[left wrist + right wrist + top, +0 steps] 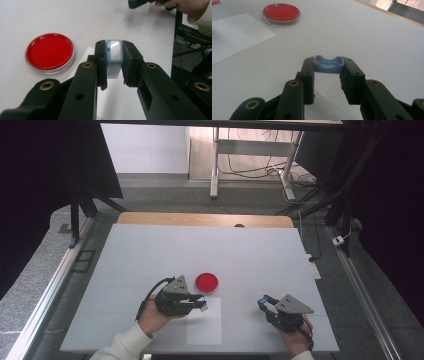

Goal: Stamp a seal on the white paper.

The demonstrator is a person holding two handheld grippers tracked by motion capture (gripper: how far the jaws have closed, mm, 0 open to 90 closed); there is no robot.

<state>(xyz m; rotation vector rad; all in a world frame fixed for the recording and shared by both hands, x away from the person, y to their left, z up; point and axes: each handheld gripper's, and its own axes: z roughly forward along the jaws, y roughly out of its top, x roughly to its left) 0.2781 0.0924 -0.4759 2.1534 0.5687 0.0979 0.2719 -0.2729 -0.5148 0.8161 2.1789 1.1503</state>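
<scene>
Left gripper [114, 65]: jaws pinching a pale blue box [114, 53], near the red dish [49, 52]. Right gripper [328, 75]: jaws pinching a blue cap [328, 64].

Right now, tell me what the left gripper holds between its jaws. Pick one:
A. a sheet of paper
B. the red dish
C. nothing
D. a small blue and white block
D: in the left gripper view the left gripper has its jaws pressed on both sides of a small blue and white block, while the red dish lies apart on the table.
</scene>
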